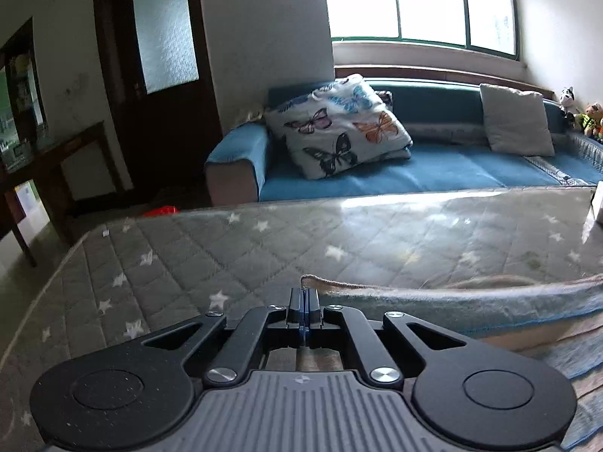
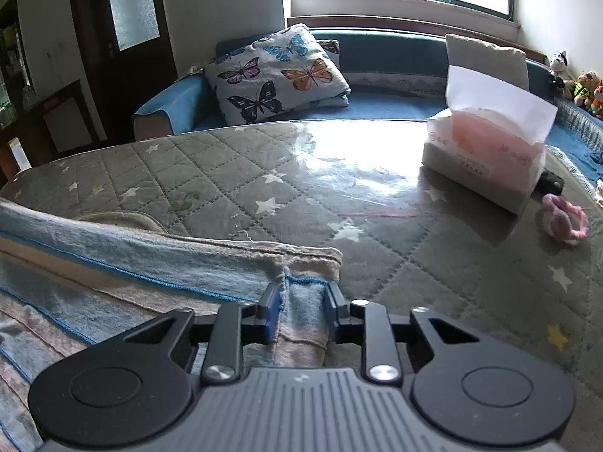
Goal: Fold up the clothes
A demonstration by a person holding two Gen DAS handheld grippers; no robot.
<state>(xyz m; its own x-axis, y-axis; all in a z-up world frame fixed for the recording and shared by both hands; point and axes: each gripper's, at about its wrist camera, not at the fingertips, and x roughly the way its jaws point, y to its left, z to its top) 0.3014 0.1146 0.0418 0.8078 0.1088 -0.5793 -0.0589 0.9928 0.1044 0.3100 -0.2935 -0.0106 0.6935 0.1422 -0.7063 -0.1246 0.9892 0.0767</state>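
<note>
Two grippers work the striped towel [image 2: 132,263] on the quilted desk [image 2: 339,188]. The left gripper [image 1: 304,293] has its jaws pressed together at the towel's corner, whether on cloth is unclear. The right gripper [image 2: 301,301] has its jaws spread astride the near corner, seemingly to raise the edge for folding.

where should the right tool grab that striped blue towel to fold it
Grip the striped blue towel at its near right corner, by the hemmed edge. Come from the near side, angled down, one pad each side of the hem. The corner lies flat and free on the quilted cover; the right tool already straddles it.
</note>
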